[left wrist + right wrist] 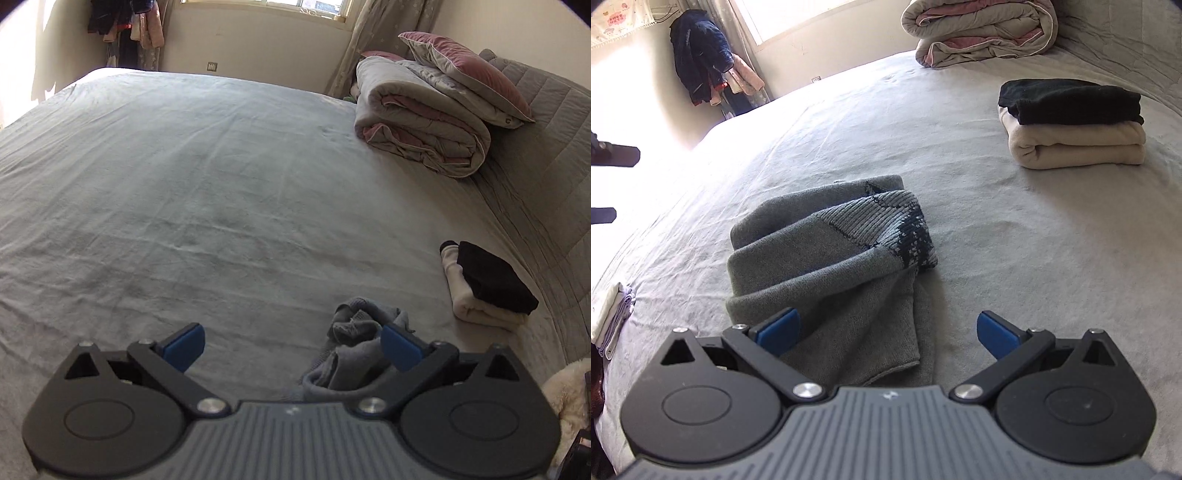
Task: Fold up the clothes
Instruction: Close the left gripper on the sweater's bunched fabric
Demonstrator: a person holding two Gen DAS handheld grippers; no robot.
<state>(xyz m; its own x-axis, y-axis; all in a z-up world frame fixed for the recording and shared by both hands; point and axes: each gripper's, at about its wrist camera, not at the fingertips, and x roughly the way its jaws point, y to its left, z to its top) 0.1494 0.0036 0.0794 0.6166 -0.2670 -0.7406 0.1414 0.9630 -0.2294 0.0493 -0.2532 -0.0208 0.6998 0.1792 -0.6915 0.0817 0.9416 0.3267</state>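
Your left claw (291,349) and right claw (888,332) gape wide, holding nothing. The grey sweater (827,266) lies bunched on the bed (1015,236). Grab one layer only and it may unravel.

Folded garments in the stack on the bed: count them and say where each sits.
2. A black folded garment lies on top; a cream folded garment lies under it, on the grey bedsheet. More could be hidden between or behind them.

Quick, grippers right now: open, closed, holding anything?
Left gripper: open, holding nothing; grey sweater beside its right finger.
Right gripper: open, empty, above the sweater.
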